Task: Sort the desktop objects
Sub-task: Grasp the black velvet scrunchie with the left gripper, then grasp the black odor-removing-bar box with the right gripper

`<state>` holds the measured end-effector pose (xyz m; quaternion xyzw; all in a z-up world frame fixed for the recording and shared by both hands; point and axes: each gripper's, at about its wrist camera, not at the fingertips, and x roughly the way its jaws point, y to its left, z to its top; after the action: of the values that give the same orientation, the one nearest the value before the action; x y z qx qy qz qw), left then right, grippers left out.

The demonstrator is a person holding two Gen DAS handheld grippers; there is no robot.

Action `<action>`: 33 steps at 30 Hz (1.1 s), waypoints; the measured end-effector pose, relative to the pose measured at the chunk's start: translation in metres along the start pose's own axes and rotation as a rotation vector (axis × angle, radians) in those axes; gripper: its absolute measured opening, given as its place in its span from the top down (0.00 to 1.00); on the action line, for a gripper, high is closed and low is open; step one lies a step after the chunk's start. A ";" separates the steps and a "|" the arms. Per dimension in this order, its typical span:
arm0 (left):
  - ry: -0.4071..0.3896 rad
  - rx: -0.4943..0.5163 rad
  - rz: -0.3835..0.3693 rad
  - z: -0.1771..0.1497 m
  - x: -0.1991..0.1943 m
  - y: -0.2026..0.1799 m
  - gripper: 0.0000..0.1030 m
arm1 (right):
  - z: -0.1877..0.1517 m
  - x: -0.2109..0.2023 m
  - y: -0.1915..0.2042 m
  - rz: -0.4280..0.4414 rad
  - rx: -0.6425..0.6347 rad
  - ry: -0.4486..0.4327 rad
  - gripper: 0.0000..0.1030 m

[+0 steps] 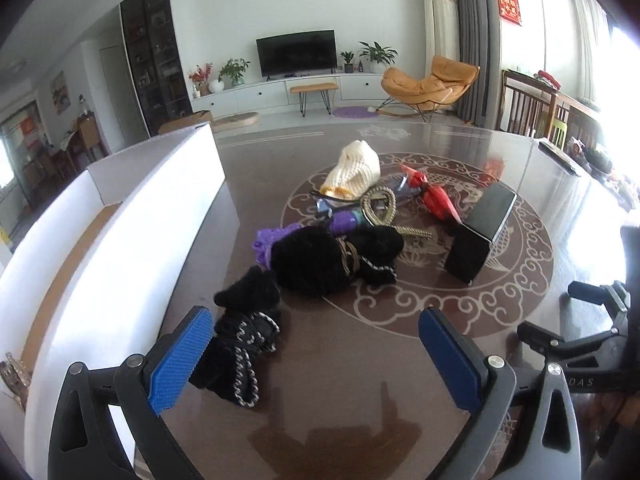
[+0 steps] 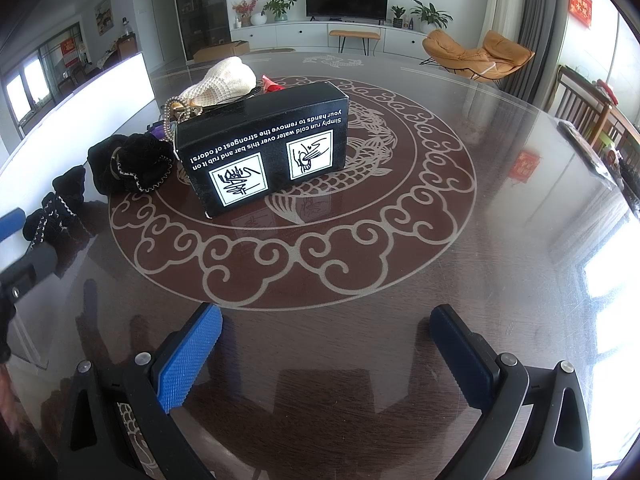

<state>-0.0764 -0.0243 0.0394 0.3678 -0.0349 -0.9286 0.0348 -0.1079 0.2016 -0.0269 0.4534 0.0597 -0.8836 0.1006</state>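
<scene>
Cardboard carton, white walls and brown floor [image 1: 168,184], stands along the left edge of the dark glass-topped table with pale scroll pattern [image 2: 500,260]; likely the sorting bin. Just beside it, nearest the left gripper [image 1: 316,354], lies a small black fuzzy pouch with a black-and-white braided cord [image 1: 244,320]. Left jaws spread wide, empty, hovering low over the table, the pouch near the left finger.

Toward table centre: larger black fuzzy pouch tied with cord [image 1: 320,260], touching a purple plastic item [image 1: 266,240]. Behind these, gold twisted rope [image 1: 380,204], cream knitted cap [image 1: 356,172], red foil wrappers [image 1: 434,196], all heaped together.

Right of the heap: black rectangular box with white printed instructions [image 2: 264,144], standing on its long edge on the central medallion. Right gripper [image 2: 326,354] faces it from well back, jaws spread, nothing held.

Judgement: sorting at its start; nothing visible in the carton. Next move likely calls for shifting the left gripper over the small pouch, closing on its soft bulk, then lifting over the carton wall.
</scene>
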 end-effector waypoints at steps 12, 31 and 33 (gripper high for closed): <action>0.212 -0.080 -0.080 -0.017 0.085 0.043 0.02 | 0.000 0.000 0.000 0.000 0.000 0.000 0.00; 0.136 0.016 -0.131 -0.031 0.055 0.018 0.61 | 0.105 -0.006 0.006 0.228 0.309 -0.036 0.01; 0.136 0.016 -0.131 -0.031 0.055 0.018 0.61 | 0.120 0.016 0.017 0.159 0.297 0.030 0.01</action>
<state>-0.0942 -0.0484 -0.0186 0.4319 -0.0155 -0.9014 -0.0268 -0.2073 0.1593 0.0297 0.4796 -0.1062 -0.8652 0.1012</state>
